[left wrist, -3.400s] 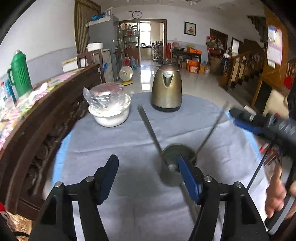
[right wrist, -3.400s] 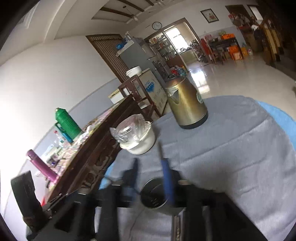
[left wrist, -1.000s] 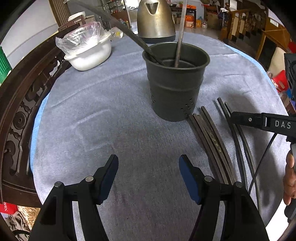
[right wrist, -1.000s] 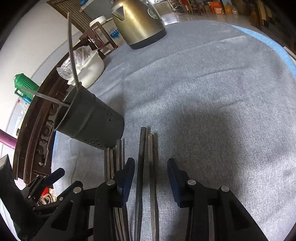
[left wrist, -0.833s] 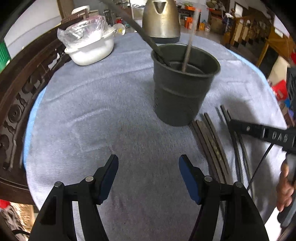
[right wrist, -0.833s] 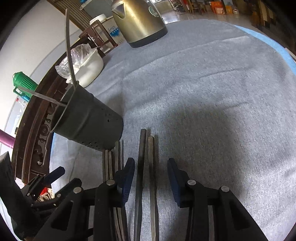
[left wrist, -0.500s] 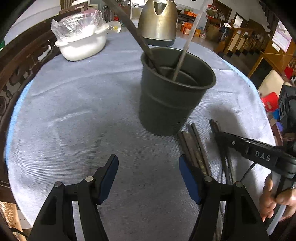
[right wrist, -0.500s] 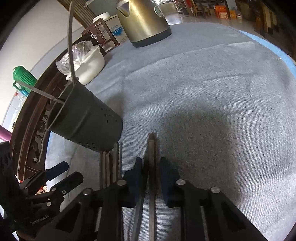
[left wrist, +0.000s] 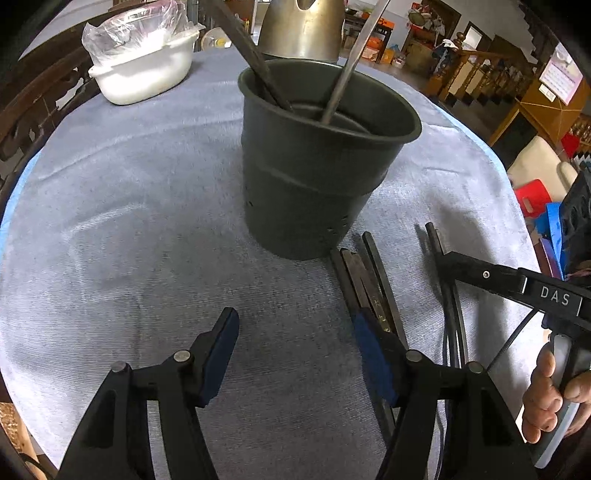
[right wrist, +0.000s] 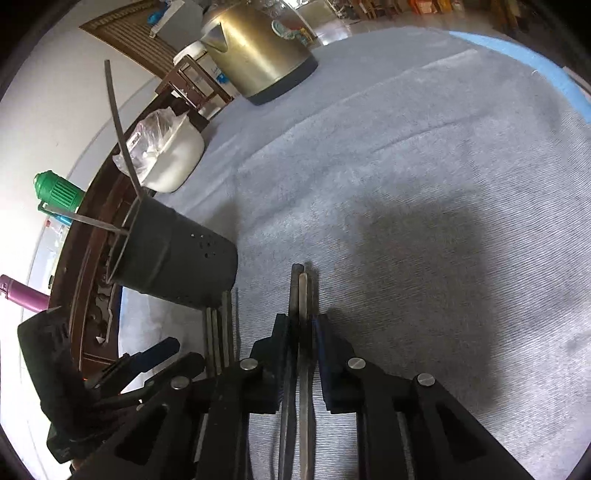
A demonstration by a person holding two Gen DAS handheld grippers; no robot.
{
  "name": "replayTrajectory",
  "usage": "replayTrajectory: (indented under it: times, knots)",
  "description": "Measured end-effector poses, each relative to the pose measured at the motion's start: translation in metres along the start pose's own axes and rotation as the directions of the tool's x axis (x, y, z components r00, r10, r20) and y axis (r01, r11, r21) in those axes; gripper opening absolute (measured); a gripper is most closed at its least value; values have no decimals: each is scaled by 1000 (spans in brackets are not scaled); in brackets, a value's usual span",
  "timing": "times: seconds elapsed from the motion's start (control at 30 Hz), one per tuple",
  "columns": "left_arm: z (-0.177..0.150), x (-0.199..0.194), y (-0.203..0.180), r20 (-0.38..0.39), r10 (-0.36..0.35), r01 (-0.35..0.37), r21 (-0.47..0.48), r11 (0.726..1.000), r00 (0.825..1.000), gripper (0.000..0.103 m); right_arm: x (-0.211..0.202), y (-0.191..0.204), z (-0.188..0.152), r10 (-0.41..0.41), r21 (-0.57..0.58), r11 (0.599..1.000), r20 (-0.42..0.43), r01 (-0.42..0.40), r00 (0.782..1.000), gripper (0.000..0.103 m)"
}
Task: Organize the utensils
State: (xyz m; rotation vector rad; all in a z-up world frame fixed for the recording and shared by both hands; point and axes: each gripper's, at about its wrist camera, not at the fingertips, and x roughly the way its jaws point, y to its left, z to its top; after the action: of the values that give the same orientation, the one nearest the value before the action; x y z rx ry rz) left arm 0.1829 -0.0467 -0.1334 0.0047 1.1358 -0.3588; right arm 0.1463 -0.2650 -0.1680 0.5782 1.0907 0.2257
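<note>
A dark perforated utensil holder (left wrist: 317, 173) (right wrist: 177, 266) stands on the grey cloth with two long utensils leaning in it. Several dark chopsticks (left wrist: 369, 284) (right wrist: 219, 332) lie on the cloth just right of its base. My left gripper (left wrist: 297, 343) is open over bare cloth in front of the holder, its right finger (left wrist: 373, 350) over the near ends of those chopsticks. My right gripper (right wrist: 301, 325) is shut on a separate pair of chopsticks (right wrist: 300, 291) further right, which stick out ahead between the pads. In the left wrist view the right gripper (left wrist: 448, 260) comes in from the right.
A brass kettle (left wrist: 301, 29) (right wrist: 255, 59) and a white bowl under plastic wrap (left wrist: 144, 70) (right wrist: 173, 155) stand at the far side. Carved dark wood furniture (right wrist: 92, 236) with a green flask (right wrist: 59, 195) borders the table's left. A hand (left wrist: 546, 402) grips the right handle.
My right gripper has closed on the pair of chopsticks that lay between its open fingers. The left gripper has tilted down and come closer to the holder.
</note>
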Motion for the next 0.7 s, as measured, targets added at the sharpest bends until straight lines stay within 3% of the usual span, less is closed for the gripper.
replayTrajectory:
  times: [0.53,0.7]
  knots:
    - [-2,1,11,-13,33,-33,24,999,999,66,-1,2,-2,-120,-39,992,8,120,993,17]
    - [1,-5,16,-4,-10,10,-2,1000,1000,66,4,8,1,-133,-47,990,9,133,991,18]
